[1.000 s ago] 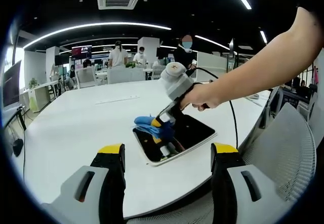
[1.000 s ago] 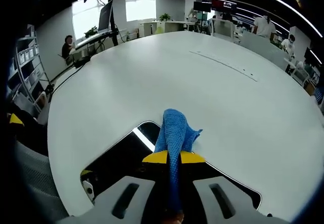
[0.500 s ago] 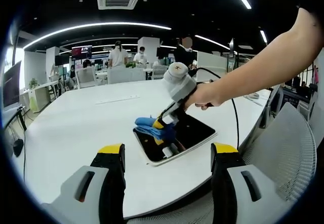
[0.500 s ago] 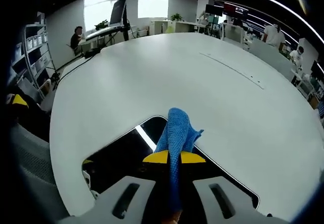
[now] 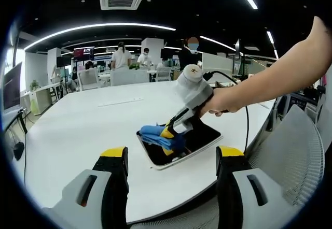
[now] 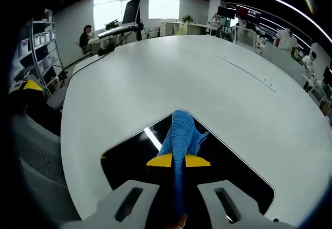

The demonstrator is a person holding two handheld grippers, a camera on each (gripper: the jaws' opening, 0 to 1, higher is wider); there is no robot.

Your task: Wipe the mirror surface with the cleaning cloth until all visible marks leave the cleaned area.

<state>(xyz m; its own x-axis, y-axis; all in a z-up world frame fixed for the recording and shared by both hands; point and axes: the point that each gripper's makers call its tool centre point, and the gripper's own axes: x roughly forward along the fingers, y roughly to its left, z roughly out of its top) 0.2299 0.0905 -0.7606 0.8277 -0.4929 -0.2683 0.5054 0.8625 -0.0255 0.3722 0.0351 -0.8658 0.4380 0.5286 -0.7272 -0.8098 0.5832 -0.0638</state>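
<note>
Right gripper view: the right gripper point(image 6: 178, 160) rises from the bottom edge, its yellow-tipped jaws pinched together on the blue cleaning cloth point(image 6: 180, 136), whose free end lies on the glass ahead of the tips.
Mirror: the mirror point(image 6: 129, 159) lies flat on the white table point(image 6: 155, 73), a dark rounded panel with a pale frame; a ceiling light reflects in it as a bright streak beside the cloth.
Left gripper view: the left gripper point(image 5: 171, 159) is held back from the table edge, jaws wide apart and holding nothing; between them the mirror point(image 5: 202, 136) lies near the table's point(image 5: 78, 130) close edge.
Cloth position: the cleaning cloth point(image 5: 155, 134) sits on the mirror's left part, pressed down by the right gripper point(image 5: 170, 133), which a hand point(image 5: 220, 103) steers from the right.
Step in hand: wiping, judged from the cloth's contact with the glass.
Marks: too fine to make out in either view; progress cannot be told.
Next move: likely a sweep across the uncovered dark area, keeping the cloth flat and the pinch firm so the cloth does not slip free.
</note>
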